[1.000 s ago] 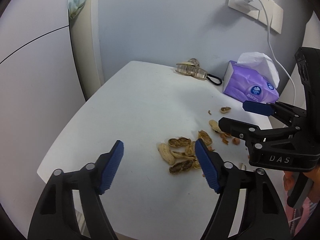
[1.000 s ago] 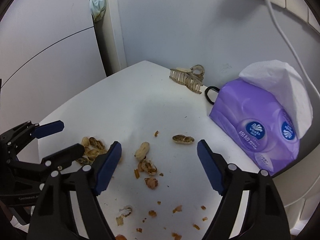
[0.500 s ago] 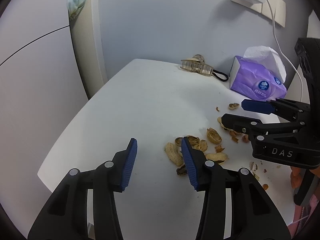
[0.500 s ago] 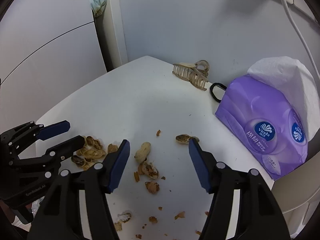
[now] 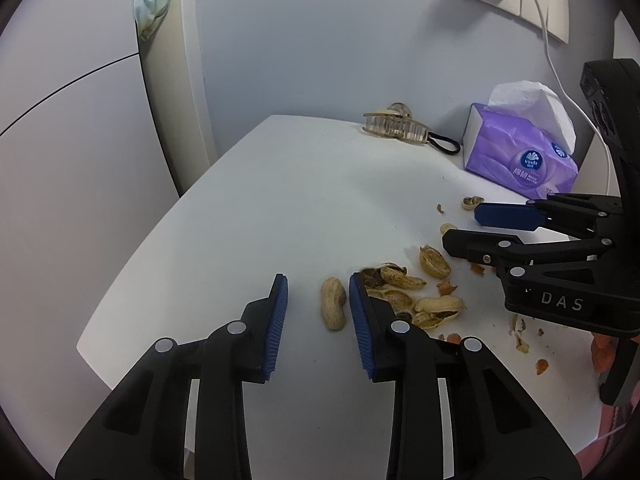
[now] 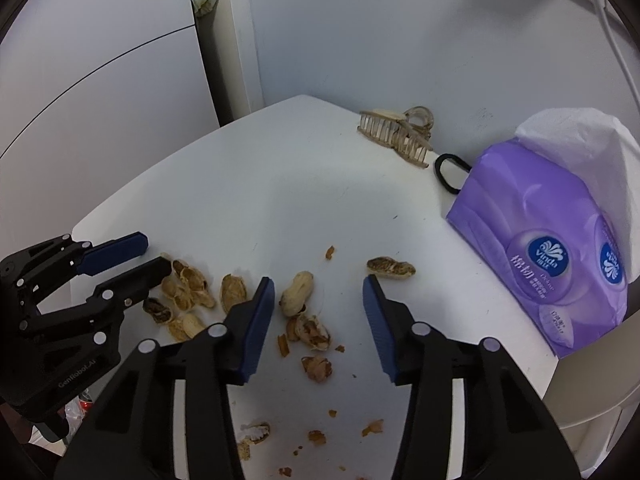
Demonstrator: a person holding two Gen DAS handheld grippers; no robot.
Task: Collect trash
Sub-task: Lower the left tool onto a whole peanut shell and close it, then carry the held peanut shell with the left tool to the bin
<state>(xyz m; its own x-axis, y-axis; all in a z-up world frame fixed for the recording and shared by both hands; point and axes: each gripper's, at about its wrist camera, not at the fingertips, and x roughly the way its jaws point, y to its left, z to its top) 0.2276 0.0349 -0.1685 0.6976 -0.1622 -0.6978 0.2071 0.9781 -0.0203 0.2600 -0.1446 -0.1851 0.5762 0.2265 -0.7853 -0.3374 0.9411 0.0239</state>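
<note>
On my round white table, the soft purple tissue pack reads "Vinda". Left of it lie brittle tan peanut shells and crumbs. My left gripper, marked "GenRobot.AI", is parted around a whole peanut. My right gripper, marked "DAS", gapes over another pod, gripping nothing.

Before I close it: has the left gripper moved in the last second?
Yes. The left gripper has narrowed and shifted left relative to the shell pile, so a whole peanut now sits between its fingers, untouched on the table.
</note>
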